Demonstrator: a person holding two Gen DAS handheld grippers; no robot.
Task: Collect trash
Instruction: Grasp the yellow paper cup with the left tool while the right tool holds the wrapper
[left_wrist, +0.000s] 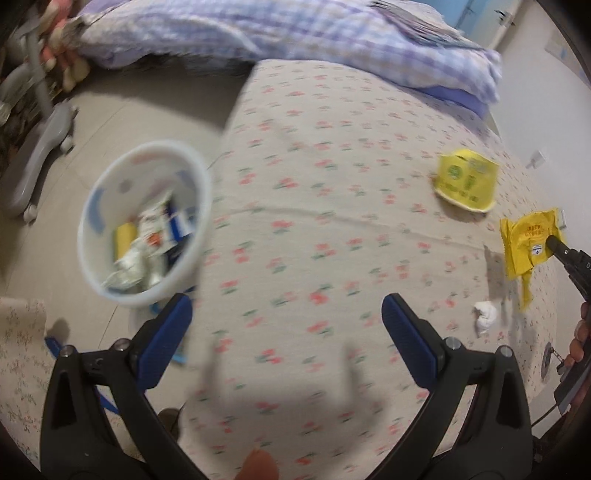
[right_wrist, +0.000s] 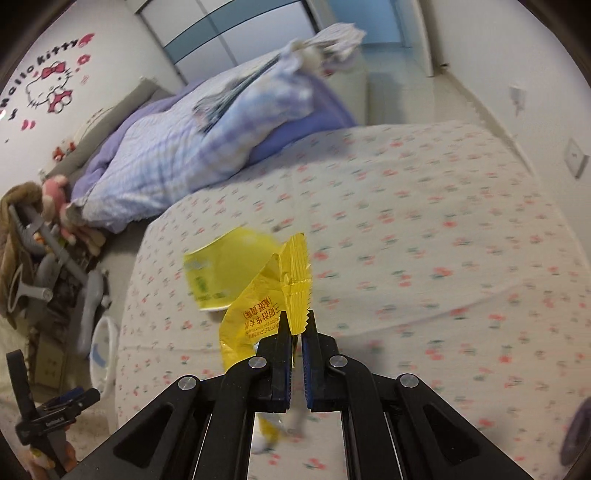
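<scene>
Bed (left_wrist: 332, 184): its flowered sheet is filling most of both views.
Bin (left_wrist: 144, 225): sitting on the floor, centre left in the left view, holding wrappers.
Left gripper (left_wrist: 286, 332): hanging wide open over the sheet at the bottom centre, gripping nothing.
Right gripper (right_wrist: 296, 325): pinching shut on the yellow wrapper (right_wrist: 258, 310), lower centre.
Yellow cup (left_wrist: 467, 181): lying at right on the sheet.
White wad (left_wrist: 485, 315): lying at lower right.

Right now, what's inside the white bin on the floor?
The white bin holds crumpled white wrappers, a yellow piece and blue-and-white packaging. Anything beneath that pile is covered, and blur hides details.
</scene>
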